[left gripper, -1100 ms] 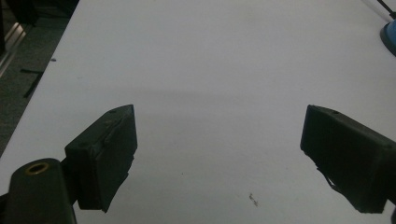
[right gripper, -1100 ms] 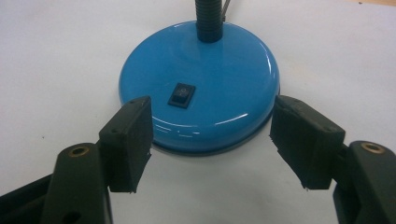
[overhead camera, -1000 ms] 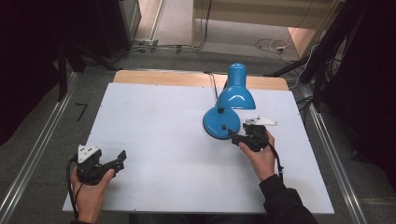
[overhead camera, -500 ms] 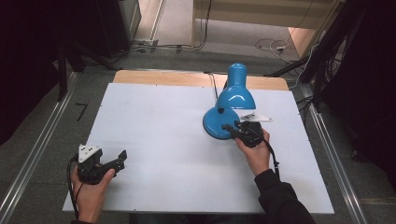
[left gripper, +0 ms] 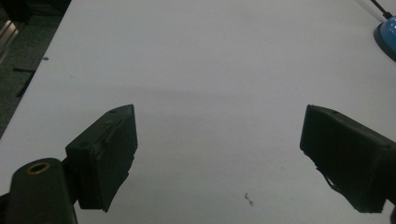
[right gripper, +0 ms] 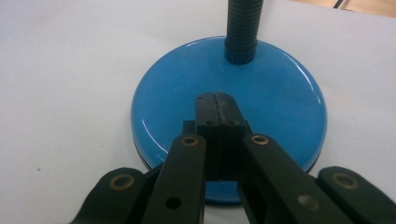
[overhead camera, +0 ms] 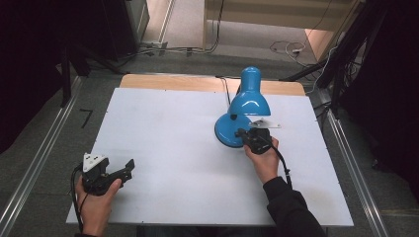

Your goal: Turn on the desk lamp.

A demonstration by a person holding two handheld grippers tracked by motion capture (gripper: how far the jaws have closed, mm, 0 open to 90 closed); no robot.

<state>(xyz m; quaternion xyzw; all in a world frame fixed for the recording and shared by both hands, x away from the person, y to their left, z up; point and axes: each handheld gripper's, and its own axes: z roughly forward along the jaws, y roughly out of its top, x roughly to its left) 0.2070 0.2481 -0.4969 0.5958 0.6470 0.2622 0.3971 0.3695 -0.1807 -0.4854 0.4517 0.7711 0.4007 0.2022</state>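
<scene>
A blue desk lamp (overhead camera: 248,101) stands on the white table (overhead camera: 173,123) at the back right, its shade bent down over its round base (overhead camera: 226,134). My right gripper (overhead camera: 241,134) reaches over the near edge of that base (right gripper: 275,93). Its jaws have just been closing and now stand pressed together (right gripper: 215,100) with nothing between them, pointing at the black flexible neck (right gripper: 241,28). My left gripper (overhead camera: 129,168) rests near the table's front left corner, its jaws wide apart (left gripper: 219,154) over bare table.
The lamp's black cord (overhead camera: 225,91) runs off the back edge of the table. A wooden strip (overhead camera: 163,81) borders the far side. Metal rails (overhead camera: 39,158) run along both sides of the table, with cables on the floor behind (overhead camera: 286,48).
My right gripper moved left onto the lamp's base and its jaws closed. The left gripper stayed where it was.
</scene>
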